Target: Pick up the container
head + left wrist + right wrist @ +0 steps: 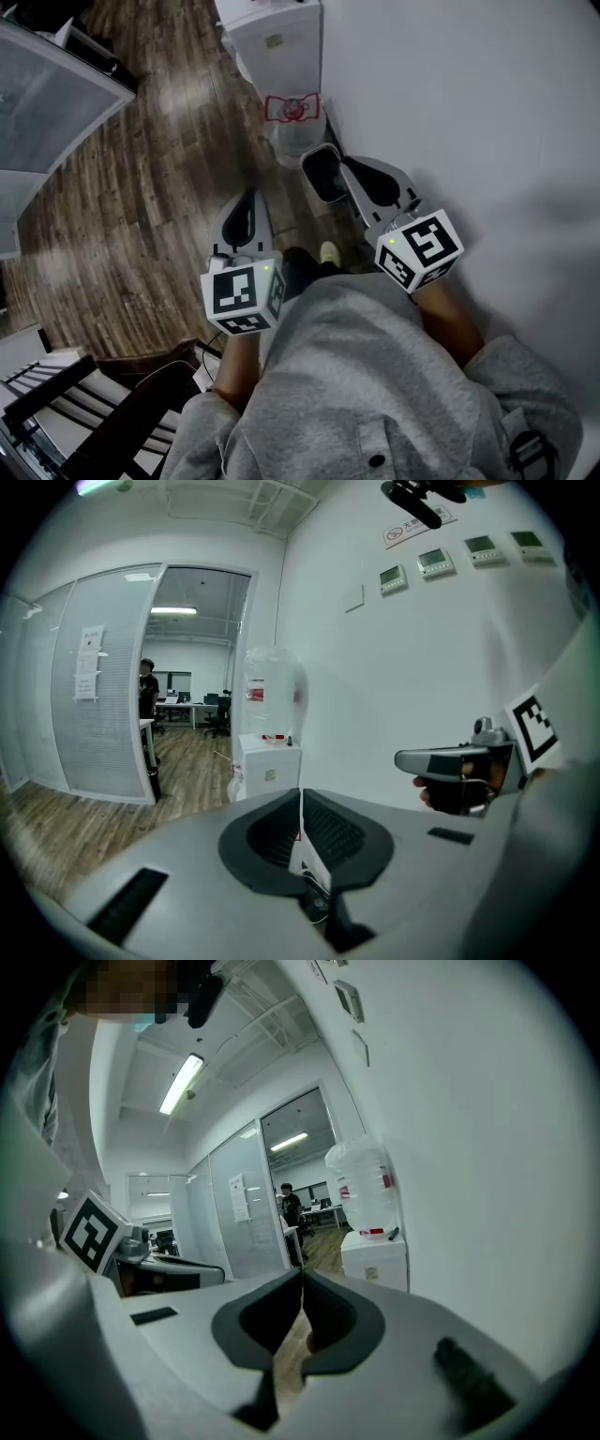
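Left hand-held gripper (300, 797): jaws together, empty | Right hand-held gripper (302, 1277): jaws together, empty | Container (322, 172): dark bin on floor (141, 206), against right wall (469, 94), far of both grippers, not held.

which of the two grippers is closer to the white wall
The right gripper: it is held out alongside the white wall, while the left gripper is out over the wood floor, farther from it.
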`<state>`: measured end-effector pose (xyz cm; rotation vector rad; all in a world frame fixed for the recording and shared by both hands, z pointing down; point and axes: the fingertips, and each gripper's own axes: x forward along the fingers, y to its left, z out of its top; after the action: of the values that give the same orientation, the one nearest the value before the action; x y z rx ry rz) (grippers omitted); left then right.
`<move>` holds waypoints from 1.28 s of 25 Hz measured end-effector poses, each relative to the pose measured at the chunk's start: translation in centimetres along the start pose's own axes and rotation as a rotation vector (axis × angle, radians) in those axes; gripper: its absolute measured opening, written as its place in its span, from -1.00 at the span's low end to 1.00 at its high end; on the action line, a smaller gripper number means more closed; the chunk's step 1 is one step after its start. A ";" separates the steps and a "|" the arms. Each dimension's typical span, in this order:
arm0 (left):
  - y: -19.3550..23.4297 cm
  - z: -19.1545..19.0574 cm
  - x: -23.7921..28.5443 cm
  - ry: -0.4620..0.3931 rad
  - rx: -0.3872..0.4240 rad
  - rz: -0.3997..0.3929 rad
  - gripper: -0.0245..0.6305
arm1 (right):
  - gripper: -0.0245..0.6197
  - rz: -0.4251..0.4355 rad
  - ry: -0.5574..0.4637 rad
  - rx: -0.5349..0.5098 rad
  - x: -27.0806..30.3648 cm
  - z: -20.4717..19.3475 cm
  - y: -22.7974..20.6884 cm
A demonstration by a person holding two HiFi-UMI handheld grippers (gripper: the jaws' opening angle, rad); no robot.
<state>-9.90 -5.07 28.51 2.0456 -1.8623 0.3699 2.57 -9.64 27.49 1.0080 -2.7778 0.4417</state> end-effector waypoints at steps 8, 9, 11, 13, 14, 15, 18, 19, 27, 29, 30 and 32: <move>2.4 0.0 3.4 0.036 0.006 -0.034 -0.85 | -0.84 -0.024 0.016 0.037 4.0 -0.3 -0.9; 2.8 0.0 4.0 0.041 0.009 -0.040 -0.85 | -0.84 -0.029 0.015 0.033 4.7 -0.3 -1.1; 3.8 0.2 5.2 0.053 0.014 -0.053 -0.85 | -0.84 -0.044 0.022 0.027 5.9 0.0 -1.4; 4.7 0.6 6.7 0.058 0.022 -0.070 -0.85 | -0.84 -0.062 0.031 0.031 7.3 0.6 -1.9; 5.2 0.9 7.6 0.059 0.027 -0.078 -0.85 | -0.84 -0.072 0.033 0.034 8.1 0.9 -2.4; 5.7 1.1 8.6 0.064 0.032 -0.087 -0.85 | -0.84 -0.084 0.034 0.037 8.8 1.2 -2.9; 6.5 1.3 11.2 0.097 0.035 -0.130 -0.85 | -0.84 -0.119 0.042 0.043 10.9 1.8 -4.5; 6.7 1.3 12.0 0.107 0.035 -0.144 -0.85 | -0.84 -0.129 0.046 0.041 11.5 1.9 -4.8; 7.6 0.6 16.9 0.158 0.049 -0.235 -0.85 | -0.84 -0.193 0.091 0.032 14.5 1.2 -7.7; 8.0 0.6 17.6 0.164 0.047 -0.250 -0.85 | -0.84 -0.209 0.110 0.020 15.0 1.0 -8.1; 8.2 0.5 17.9 0.166 0.043 -0.253 -0.85 | -0.84 -0.216 0.119 0.019 15.3 0.9 -8.2; 8.9 -0.1 18.4 0.174 0.031 -0.257 -0.85 | -0.84 -0.226 0.137 0.030 15.8 0.2 -8.6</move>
<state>-16.85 -22.33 37.00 2.1638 -1.4806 0.4922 -3.92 -25.41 33.03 1.2319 -2.5080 0.5006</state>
